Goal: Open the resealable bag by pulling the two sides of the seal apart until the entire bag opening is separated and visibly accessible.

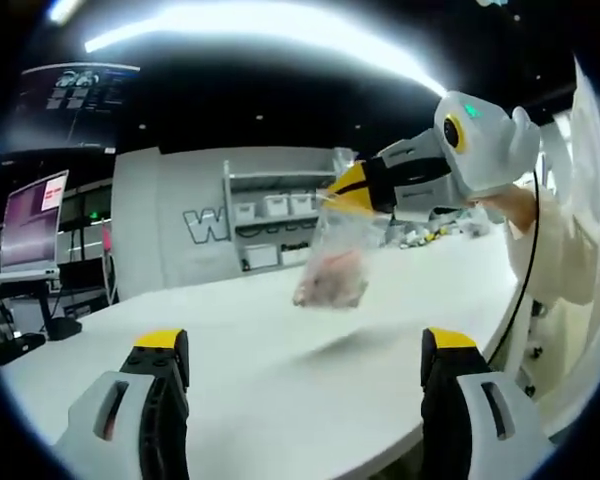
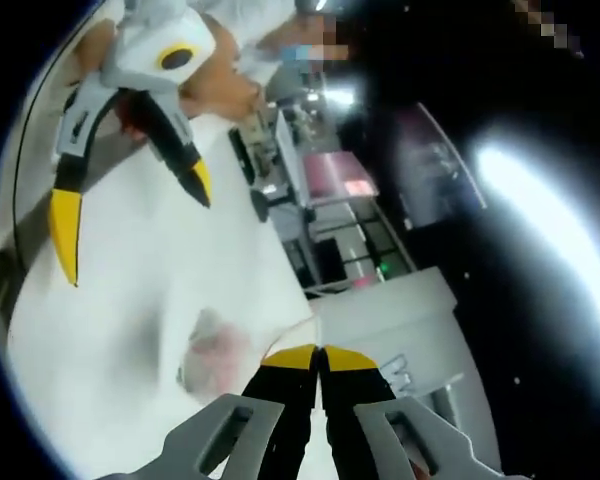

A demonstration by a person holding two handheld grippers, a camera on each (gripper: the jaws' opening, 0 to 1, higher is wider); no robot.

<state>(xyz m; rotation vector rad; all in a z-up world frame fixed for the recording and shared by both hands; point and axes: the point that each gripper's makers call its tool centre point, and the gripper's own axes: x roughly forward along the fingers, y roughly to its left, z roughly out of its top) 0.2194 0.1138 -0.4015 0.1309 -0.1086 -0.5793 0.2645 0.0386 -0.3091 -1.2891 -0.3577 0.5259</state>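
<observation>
A clear resealable bag (image 1: 332, 268) with pinkish contents hangs in the air above the white table (image 1: 280, 340). My right gripper (image 1: 342, 190) comes in from the right and is shut on the bag's top edge. In the right gripper view the same bag (image 2: 220, 355) dangles just left of the closed yellow-tipped jaws of my right gripper (image 2: 318, 356). My left gripper (image 1: 305, 350) stands open over the table's near part, apart from the bag. It also appears open at the upper left of the right gripper view, as the left gripper (image 2: 135, 215).
A person's hand (image 1: 515, 205) and pale sleeve hold the right gripper at the table's right edge. Behind the table stand a grey wall with shelves of white bins (image 1: 270, 210) and a monitor (image 1: 35, 220) at the left.
</observation>
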